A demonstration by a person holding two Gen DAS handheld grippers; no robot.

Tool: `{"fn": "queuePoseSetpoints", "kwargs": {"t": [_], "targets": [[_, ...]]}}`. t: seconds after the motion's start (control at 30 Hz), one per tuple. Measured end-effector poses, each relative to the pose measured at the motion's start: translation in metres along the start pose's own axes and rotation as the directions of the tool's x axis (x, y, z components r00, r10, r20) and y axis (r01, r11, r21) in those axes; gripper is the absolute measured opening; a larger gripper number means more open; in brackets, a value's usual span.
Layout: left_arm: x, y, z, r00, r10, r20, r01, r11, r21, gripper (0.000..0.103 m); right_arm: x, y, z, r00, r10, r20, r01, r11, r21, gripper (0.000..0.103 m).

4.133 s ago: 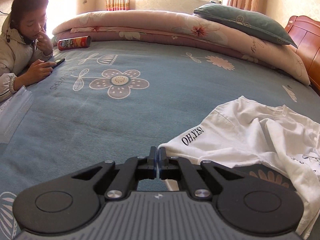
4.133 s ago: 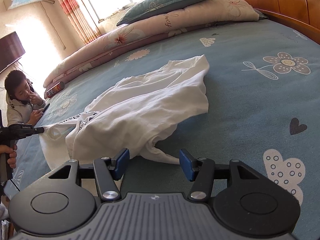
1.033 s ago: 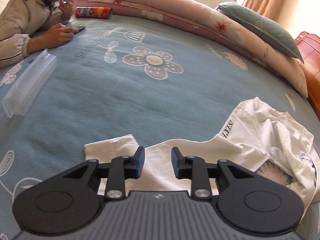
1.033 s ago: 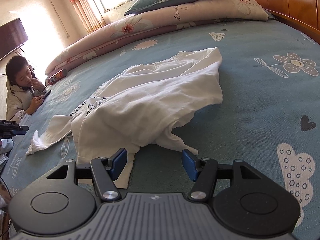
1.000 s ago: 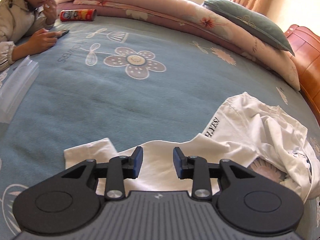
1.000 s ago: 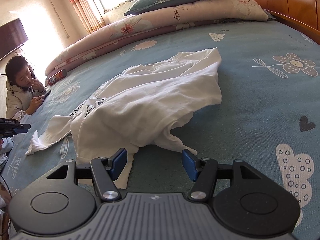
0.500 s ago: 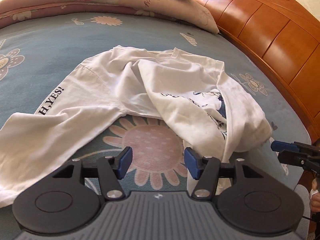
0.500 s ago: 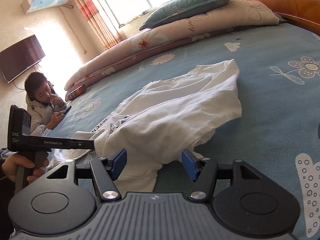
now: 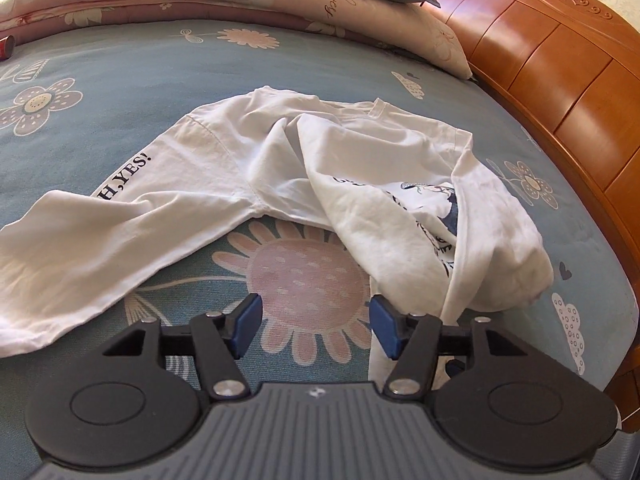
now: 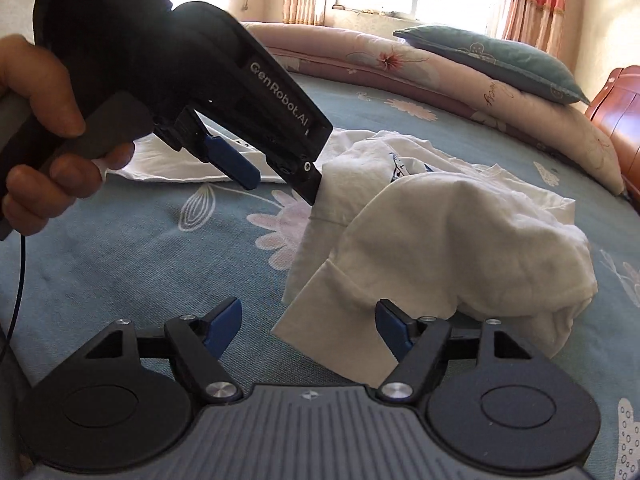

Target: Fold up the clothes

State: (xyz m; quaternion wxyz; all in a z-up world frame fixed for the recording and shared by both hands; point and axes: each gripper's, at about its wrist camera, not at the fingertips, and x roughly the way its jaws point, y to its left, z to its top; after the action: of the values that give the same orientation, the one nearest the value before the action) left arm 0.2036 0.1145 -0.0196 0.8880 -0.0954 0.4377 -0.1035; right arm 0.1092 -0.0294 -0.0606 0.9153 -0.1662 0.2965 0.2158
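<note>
A white long-sleeved shirt [image 9: 360, 184] lies crumpled on the blue flowered bedspread [image 9: 120, 80], one sleeve printed "YES!" stretched out to the left. My left gripper [image 9: 316, 328] hovers open over a pink flower, nothing between its pads, and the shirt's hem hangs just past its right finger. In the right wrist view the left gripper [image 10: 280, 180], held by a hand [image 10: 40, 92], has its black fingertip against the bunched shirt [image 10: 460, 232]. My right gripper [image 10: 309, 326] is low by the bed; its jaws are opening with a folded cuff [image 10: 328, 312] lying loose between them.
A wooden headboard [image 9: 560, 92] runs along the right, with the bed's edge just below it. A rolled pink quilt [image 9: 280, 4] and a teal pillow [image 10: 492, 60] line the far side. A red can [image 9: 6, 46] lies at the far left.
My left gripper let go of the sleeve, opened wider and swung right to the shirt's body. The right gripper moved in to the cuff, rolled, and its jaws spread.
</note>
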Motion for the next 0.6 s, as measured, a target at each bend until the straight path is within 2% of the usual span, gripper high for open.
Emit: {"fn": "queuePoseSetpoints", "kwargs": {"t": [0.07, 0.23, 0.37, 0.43, 0.47, 0.5, 0.53, 0.6], "targets": [[-0.005, -0.001, -0.001, 1.000, 0.000, 0.006, 0.000, 1.000, -0.002, 0.059, 0.000, 0.002, -0.005, 0.996, -0.085, 0.017, 0.086, 0.995, -0.042, 0.077], [-0.010, -0.002, -0.006, 1.000, -0.015, 0.011, 0.015, 1.000, -0.007, 0.064, -0.015, -0.016, -0.013, 0.983, -0.174, 0.052, 0.176, 0.984, -0.026, 0.076], [-0.009, -0.007, -0.010, 1.000, -0.027, 0.009, 0.027, 1.000, -0.015, 0.065, -0.010, -0.003, -0.015, 0.990, -0.127, 0.061, 0.131, 0.988, -0.080, 0.073], [-0.010, -0.012, -0.013, 1.000, -0.017, 0.015, 0.017, 1.000, -0.009, 0.065, -0.002, 0.006, -0.018, 0.992, -0.109, 0.061, 0.117, 0.983, -0.143, 0.064], [-0.011, -0.013, -0.014, 1.000, -0.008, 0.020, 0.008, 1.000, -0.004, 0.065, 0.003, 0.009, -0.019, 0.994, -0.097, 0.044, 0.103, 0.981, -0.166, 0.052], [-0.013, -0.015, -0.015, 1.000, 0.000, 0.027, 0.000, 1.000, -0.001, 0.065, 0.005, 0.009, -0.021, 0.996, -0.085, 0.031, 0.089, 0.981, -0.170, 0.029], [-0.014, -0.016, -0.016, 0.999, 0.004, 0.033, -0.004, 1.000, 0.001, 0.065, 0.003, 0.006, -0.022, 0.996, -0.080, 0.029, 0.083, 0.982, -0.167, 0.021], [-0.017, -0.017, -0.020, 0.999, 0.016, 0.045, -0.016, 1.000, 0.011, 0.065, -0.003, 0.000, -0.023, 0.997, -0.071, 0.030, 0.075, 0.984, -0.160, 0.013]]}}
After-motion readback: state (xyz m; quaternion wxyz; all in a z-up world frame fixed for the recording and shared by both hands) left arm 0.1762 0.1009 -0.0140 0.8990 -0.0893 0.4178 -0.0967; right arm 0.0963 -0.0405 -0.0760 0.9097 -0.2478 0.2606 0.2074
